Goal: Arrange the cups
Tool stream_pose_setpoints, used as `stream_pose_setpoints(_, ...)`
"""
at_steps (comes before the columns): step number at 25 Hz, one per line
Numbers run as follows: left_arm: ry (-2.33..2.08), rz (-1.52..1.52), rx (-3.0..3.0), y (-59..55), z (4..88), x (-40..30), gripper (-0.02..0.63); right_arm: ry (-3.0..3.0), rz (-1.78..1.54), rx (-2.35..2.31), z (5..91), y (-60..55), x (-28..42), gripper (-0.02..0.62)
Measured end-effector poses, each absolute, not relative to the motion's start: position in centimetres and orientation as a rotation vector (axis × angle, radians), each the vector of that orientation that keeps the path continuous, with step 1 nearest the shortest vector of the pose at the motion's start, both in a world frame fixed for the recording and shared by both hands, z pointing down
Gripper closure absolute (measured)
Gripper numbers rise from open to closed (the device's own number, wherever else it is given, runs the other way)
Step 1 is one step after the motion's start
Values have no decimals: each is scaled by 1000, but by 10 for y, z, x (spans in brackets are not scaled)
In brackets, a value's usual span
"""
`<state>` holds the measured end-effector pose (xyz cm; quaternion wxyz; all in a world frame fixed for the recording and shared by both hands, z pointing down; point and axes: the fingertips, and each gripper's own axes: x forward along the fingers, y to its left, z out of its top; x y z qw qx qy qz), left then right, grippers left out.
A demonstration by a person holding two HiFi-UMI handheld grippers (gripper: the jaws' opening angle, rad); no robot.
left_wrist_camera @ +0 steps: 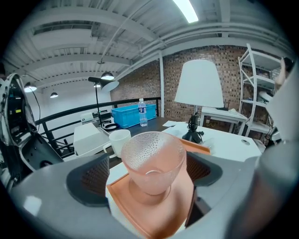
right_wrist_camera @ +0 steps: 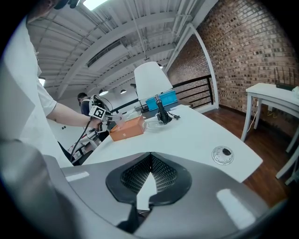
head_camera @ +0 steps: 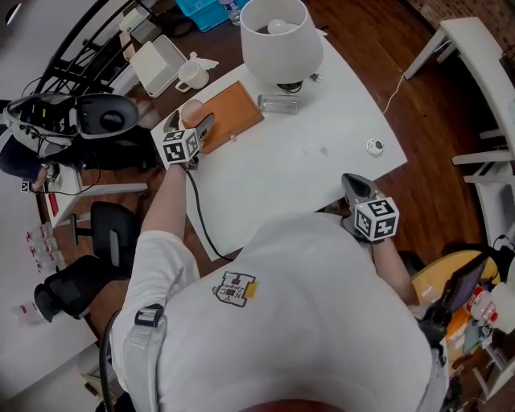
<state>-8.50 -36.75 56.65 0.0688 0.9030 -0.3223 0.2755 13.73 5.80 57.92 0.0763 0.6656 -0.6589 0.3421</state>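
Observation:
A frosted clear glass cup (left_wrist_camera: 152,161) stands upright on the near corner of an orange tray (left_wrist_camera: 159,212). My left gripper (left_wrist_camera: 148,176) is open, one pad on each side of the cup and neither pressing on it. From the head view, cup (head_camera: 191,110), tray (head_camera: 235,109) and left gripper (head_camera: 191,123) sit at the white table's left edge. A white mug (head_camera: 191,76) stands beyond the tray. A second clear glass (head_camera: 279,103) lies on its side by the lamp. My right gripper (head_camera: 352,180) is shut and empty at the table's near edge.
A large white lamp (head_camera: 282,40) stands at the back of the table (head_camera: 306,161). A white box (head_camera: 158,64) and a blue crate (head_camera: 201,10) lie behind the mug. A round cable cap (head_camera: 375,146) sits near the right corner. A cable trails off the left edge.

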Motion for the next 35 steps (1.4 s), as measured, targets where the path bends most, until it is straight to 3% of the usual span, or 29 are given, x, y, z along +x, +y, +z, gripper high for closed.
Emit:
stream_pose_setpoints(9, -1087, 736, 2634, -337, 562, -137, 109, -2050, 1000, 1902, 578, 46, 126, 595)
stream_pose_setpoints(12, -1113, 688, 2593, -315, 568, -151, 142, -2072, 994, 1865, 579, 44, 123, 595)
stream_pose_setpoints(15, -1123, 653, 2568, -285, 573, -159, 191, -2093, 989, 1825, 581, 42, 122, 595)
stream_pose_setpoints(20, -1120, 607, 2544, -224, 583, -159, 330, -2127, 982, 1736, 588, 34, 118, 595)
stream_pose_setpoints(28, -1071, 597, 2495, -144, 603, -142, 464, -2166, 909, 1571, 602, 18, 105, 595)
stream_pose_setpoints(33, -1047, 654, 2475, -92, 620, -135, 606, -2177, 900, 1472, 615, 17, 90, 595)
stream_pose_setpoints(35, -1007, 663, 2468, -77, 626, -130, 606, -2189, 903, 1435, 619, 18, 80, 595)
